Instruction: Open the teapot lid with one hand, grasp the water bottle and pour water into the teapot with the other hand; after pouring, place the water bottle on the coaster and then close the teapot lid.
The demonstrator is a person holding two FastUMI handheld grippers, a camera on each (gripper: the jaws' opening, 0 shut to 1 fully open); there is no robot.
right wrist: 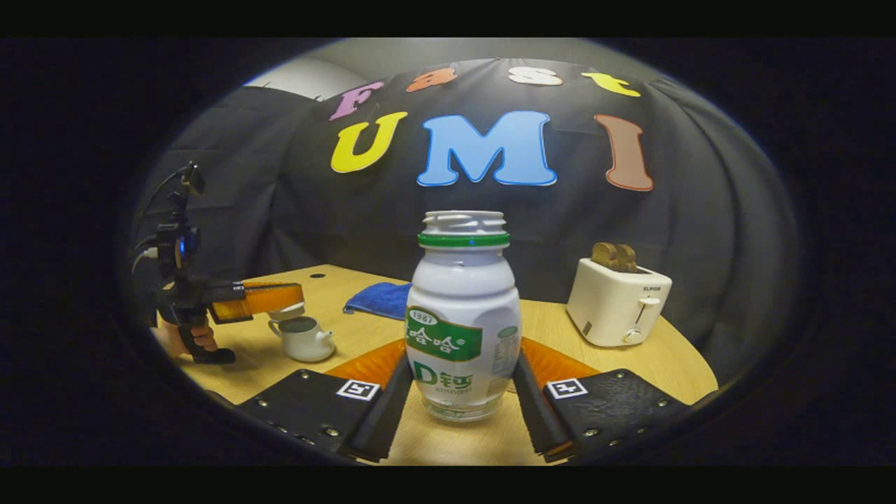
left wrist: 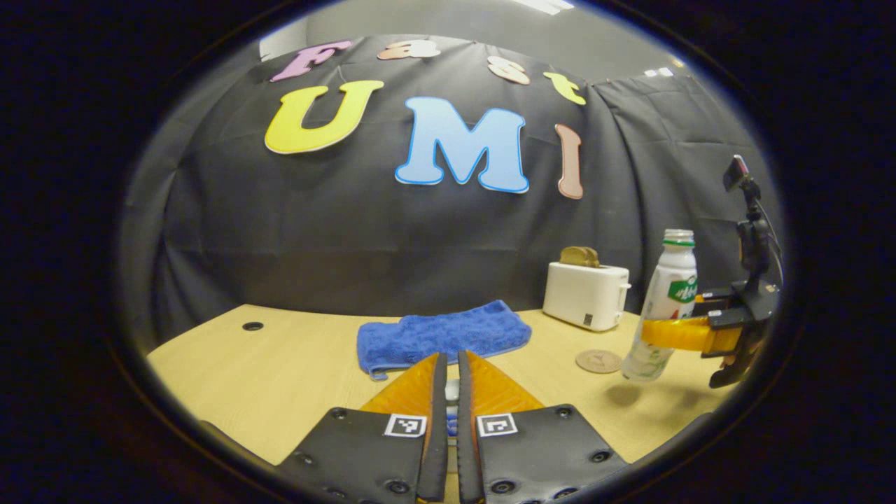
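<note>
Gripping rounded glossy plastic water bottle [right wrist: 463, 315], right tongs [right wrist: 462, 381]

both views look low across the table [left wrist: 280, 378] toward the booth wall, sharing the toaster [right wrist: 616, 301] and towel [left wrist: 441, 336].

Pale wood-grain worktop [left wrist: 280, 371]: smooth, matt laminate look. Blue folded towel [left wrist: 441, 336]: rough terry cloth. White plastic water bottle [right wrist: 463, 315]: glossy, with a printed paper-like label. White box-shaped toaster [right wrist: 619, 302]: smooth satin plastic. Small white teapot [right wrist: 306, 339]: glazed, ceramic-looking. Round brown coaster [left wrist: 598, 361]: matt.
</note>
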